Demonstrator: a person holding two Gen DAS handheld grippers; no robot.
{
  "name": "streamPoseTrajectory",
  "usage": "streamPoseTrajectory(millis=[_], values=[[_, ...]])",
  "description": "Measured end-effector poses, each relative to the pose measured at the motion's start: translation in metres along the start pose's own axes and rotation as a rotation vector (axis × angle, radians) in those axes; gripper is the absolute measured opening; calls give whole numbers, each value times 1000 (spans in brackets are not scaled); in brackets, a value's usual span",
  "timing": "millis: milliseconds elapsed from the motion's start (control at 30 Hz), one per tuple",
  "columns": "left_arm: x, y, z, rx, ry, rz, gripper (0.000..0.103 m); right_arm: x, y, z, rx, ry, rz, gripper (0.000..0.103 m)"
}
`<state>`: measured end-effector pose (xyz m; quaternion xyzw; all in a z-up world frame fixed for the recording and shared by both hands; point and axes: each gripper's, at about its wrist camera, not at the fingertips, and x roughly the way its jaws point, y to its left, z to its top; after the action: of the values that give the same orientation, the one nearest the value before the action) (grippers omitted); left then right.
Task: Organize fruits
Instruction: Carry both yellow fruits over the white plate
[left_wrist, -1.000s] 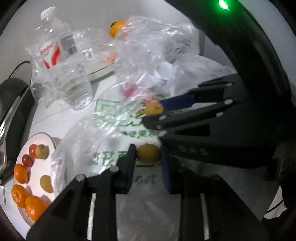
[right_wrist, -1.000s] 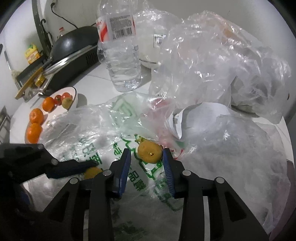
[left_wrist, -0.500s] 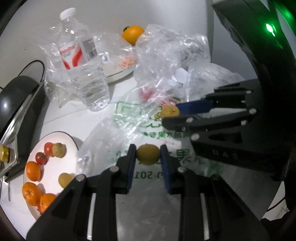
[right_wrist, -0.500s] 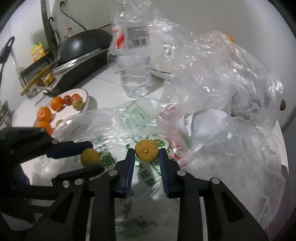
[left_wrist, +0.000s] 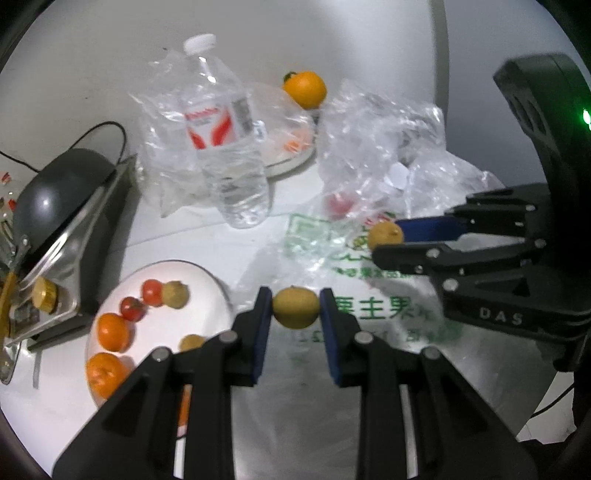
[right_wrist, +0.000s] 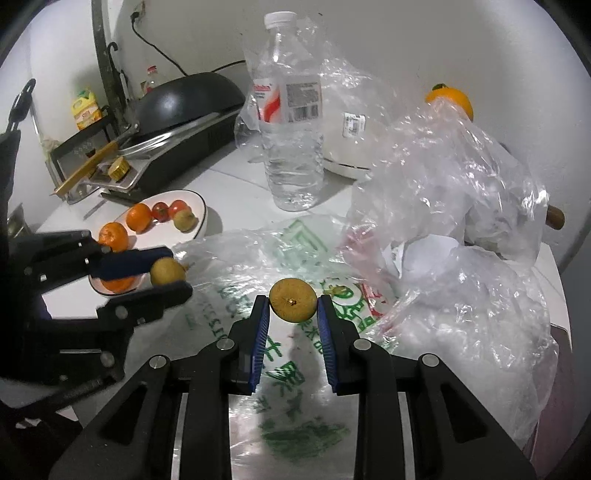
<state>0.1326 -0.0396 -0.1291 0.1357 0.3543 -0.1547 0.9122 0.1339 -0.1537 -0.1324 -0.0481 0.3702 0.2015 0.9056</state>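
My left gripper (left_wrist: 296, 306) is shut on a small yellow-brown fruit (left_wrist: 295, 308), held above a flat printed plastic bag (left_wrist: 373, 306). In the right wrist view the same gripper (right_wrist: 168, 271) shows at the left, its fruit (right_wrist: 167, 270) hanging just past a white plate (right_wrist: 197, 210). My right gripper (right_wrist: 292, 304) is shut on a second yellow-brown fruit (right_wrist: 292, 300), stem end facing me, over the bag (right_wrist: 236, 295). From the left wrist view it (left_wrist: 386, 236) reaches in from the right. The plate (left_wrist: 207, 288) carries tangerines, small tomatoes and yellow-brown fruits.
A water bottle (right_wrist: 290, 122) stands behind the bag. Crumpled clear bags (right_wrist: 454, 192) pile up at the right. An orange (left_wrist: 306, 88) sits at the back by a white dish (left_wrist: 291, 158). A black cooker (right_wrist: 184, 107) and metal utensils lie at the left.
Both grippers have risen off the bag with their fruits. The right jaws closed in on their fruit. The plate now shows larger and nearer in the left wrist view.
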Motion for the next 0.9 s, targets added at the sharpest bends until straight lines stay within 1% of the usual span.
streamPoseTrajectory(millis=[167,500,900], values=[[-10,15,-6,-21,-4,32,27,-5,7,1,-2,-17,20,29],[-15,47,-17,-64,-6,71,27,5,30,17,-40,-22,42,29],[-2,91,-27,-115,3,93,27,23,61,34,-86,-15,58,29]])
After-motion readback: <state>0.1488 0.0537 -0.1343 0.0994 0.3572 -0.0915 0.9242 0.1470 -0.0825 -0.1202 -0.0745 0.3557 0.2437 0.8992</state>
